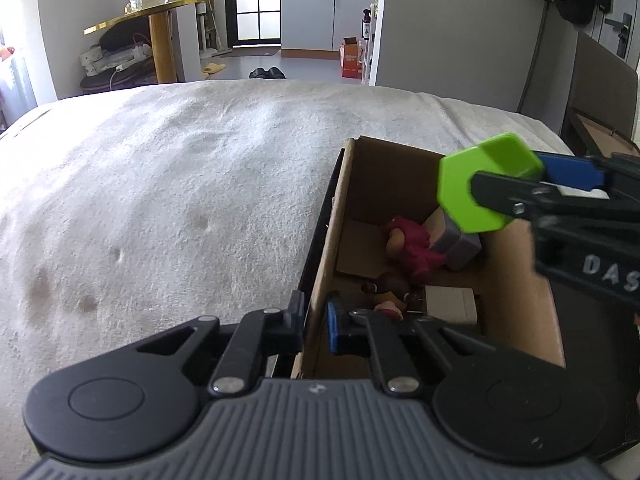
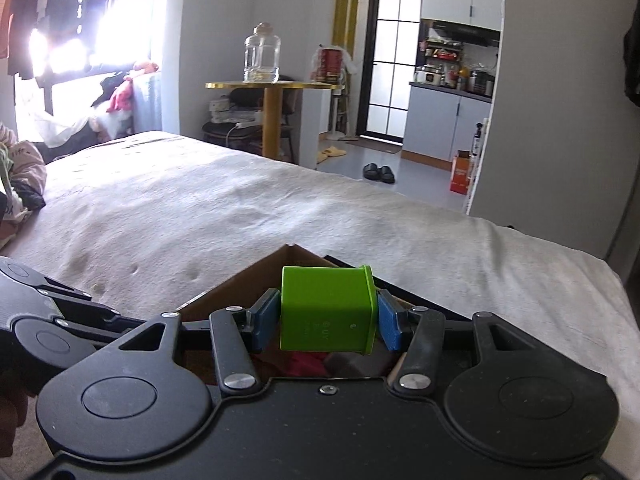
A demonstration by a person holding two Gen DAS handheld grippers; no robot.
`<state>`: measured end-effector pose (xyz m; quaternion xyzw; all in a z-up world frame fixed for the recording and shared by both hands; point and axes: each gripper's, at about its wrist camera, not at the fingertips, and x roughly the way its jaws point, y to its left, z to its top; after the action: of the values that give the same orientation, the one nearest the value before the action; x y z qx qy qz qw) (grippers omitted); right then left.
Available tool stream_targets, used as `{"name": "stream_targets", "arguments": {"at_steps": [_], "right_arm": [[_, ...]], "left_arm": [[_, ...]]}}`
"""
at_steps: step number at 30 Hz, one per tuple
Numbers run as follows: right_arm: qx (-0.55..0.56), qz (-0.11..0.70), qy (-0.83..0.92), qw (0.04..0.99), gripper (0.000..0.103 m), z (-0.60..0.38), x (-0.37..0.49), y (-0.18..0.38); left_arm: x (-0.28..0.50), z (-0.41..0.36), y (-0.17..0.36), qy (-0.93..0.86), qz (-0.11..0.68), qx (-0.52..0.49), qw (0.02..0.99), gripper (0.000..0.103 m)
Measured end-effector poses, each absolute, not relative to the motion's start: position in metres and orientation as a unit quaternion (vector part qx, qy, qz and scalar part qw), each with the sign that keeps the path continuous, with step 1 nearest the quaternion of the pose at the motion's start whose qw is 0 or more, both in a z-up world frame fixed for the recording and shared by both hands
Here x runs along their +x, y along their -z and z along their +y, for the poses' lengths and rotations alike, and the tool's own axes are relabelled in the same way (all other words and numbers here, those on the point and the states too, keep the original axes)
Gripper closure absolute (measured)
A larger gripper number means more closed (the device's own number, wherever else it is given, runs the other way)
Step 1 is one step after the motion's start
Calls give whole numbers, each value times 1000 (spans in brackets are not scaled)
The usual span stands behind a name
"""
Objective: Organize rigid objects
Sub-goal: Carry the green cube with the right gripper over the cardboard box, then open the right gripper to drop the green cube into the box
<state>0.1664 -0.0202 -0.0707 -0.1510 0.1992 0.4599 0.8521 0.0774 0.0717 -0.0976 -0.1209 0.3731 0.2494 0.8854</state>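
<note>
- My left gripper (image 1: 316,322) is clamping the cardboard box (image 1: 516,300) wall
- My right gripper (image 2: 328,316) is squeezing a green block (image 2: 326,308) above that box

bed cover (image 1: 180,184) | glass jar (image 2: 262,54) on gold table (image 2: 272,86) | black slippers (image 2: 379,173)

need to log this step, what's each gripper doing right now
Left gripper: closed on the near wall of the cardboard box.
Right gripper: closed on the green hexagonal block, held over the box.
</note>
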Motion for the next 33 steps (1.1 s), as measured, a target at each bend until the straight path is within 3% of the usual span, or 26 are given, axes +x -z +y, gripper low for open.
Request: {"name": "stream_targets", "arguments": {"at_steps": [11,14,18,23,26,27,30,33], "right_arm": [[-176,190,-479,839,52,13,152,74],[-198,182,-457,848,38,20,150,78],[-188,199,-439,856,37,10,155,81],[-184,213,-405,870,27,-12,162,81],[-168,231,-383,878,26,-26,167,82],[-161,239,-378,880,25,-32,168,83],[-152,250,-365,884,20,-43,168,83],[-148,257,-354,887,18,-55,166,81]], "left_arm": [[76,79,100,-242,371,-135,886,92],[76,79,100,-240,373,-136,886,92],[78,77,100,-244,375,-134,884,92],[81,74,98,-252,380,-129,881,91],[84,68,94,-251,389,-113,879,84],[85,66,92,-249,390,-109,880,78],[86,62,91,-247,394,-107,879,46],[87,58,88,-238,399,-103,880,36]]}}
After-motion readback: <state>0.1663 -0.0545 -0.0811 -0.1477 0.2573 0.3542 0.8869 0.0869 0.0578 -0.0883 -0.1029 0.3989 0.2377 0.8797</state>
